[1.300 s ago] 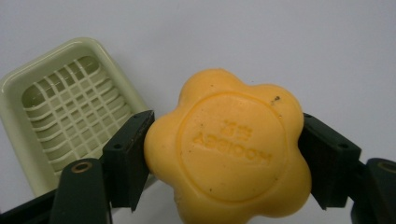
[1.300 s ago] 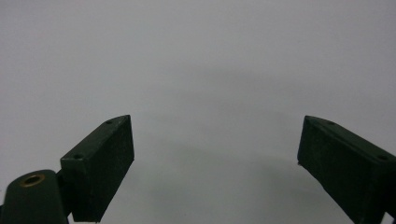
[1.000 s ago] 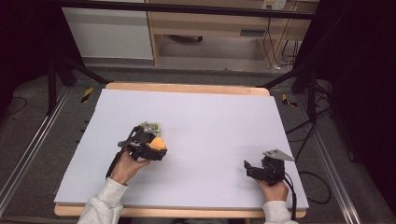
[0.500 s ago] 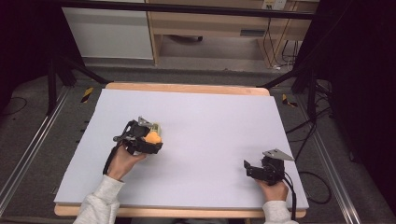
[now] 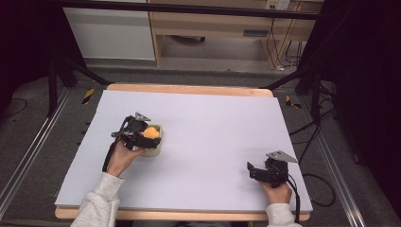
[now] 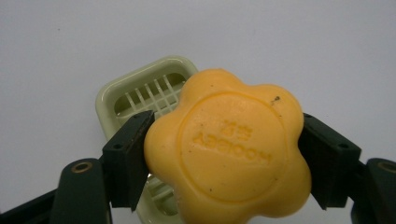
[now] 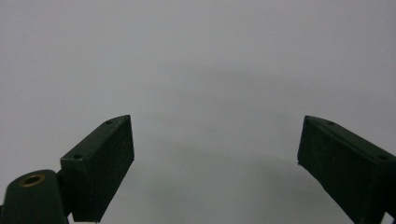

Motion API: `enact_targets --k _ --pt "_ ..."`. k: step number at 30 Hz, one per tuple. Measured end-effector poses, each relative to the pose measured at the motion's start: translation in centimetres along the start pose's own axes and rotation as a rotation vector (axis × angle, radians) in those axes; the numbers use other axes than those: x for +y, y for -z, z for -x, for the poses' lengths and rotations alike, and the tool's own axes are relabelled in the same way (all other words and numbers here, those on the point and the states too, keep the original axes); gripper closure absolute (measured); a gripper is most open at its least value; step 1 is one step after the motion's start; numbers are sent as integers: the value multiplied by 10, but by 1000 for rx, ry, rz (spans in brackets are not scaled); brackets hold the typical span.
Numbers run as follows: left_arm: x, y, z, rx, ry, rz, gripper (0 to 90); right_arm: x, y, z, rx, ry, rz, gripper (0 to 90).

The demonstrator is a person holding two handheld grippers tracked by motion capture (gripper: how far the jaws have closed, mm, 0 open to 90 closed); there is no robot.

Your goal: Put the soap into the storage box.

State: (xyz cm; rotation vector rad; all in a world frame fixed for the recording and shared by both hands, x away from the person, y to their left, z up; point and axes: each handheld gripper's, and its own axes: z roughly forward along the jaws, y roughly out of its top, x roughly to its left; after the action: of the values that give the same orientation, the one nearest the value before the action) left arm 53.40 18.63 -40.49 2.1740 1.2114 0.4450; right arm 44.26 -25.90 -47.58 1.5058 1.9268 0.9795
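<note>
Toward the table's (image 5: pixel 198 109) left edge, the left gripper (image 5: pixel 144 136) pinches a flower-shaped orange soap (image 6: pixel 229 149) by its sides, held over the pale green soap dish (image 6: pixel 140 95). This looks like the placing step: next, lower the soap squarely onto the grid, then let go. Near the front right corner, the right gripper (image 5: pixel 254 171) rests spread, holding nothing.

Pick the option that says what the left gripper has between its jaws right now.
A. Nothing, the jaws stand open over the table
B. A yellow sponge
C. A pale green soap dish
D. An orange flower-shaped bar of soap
D. In the left gripper view the left gripper has both black jaws pressed against the sides of the orange flower-shaped bar of soap, while the pale green soap dish lies behind and below it.
</note>
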Motion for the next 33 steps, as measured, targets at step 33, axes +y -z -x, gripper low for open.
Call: enact_targets --k 33 --pt "-2 -29 -19 19 44 -47 265 0 0 -1 3 6 -3 112"
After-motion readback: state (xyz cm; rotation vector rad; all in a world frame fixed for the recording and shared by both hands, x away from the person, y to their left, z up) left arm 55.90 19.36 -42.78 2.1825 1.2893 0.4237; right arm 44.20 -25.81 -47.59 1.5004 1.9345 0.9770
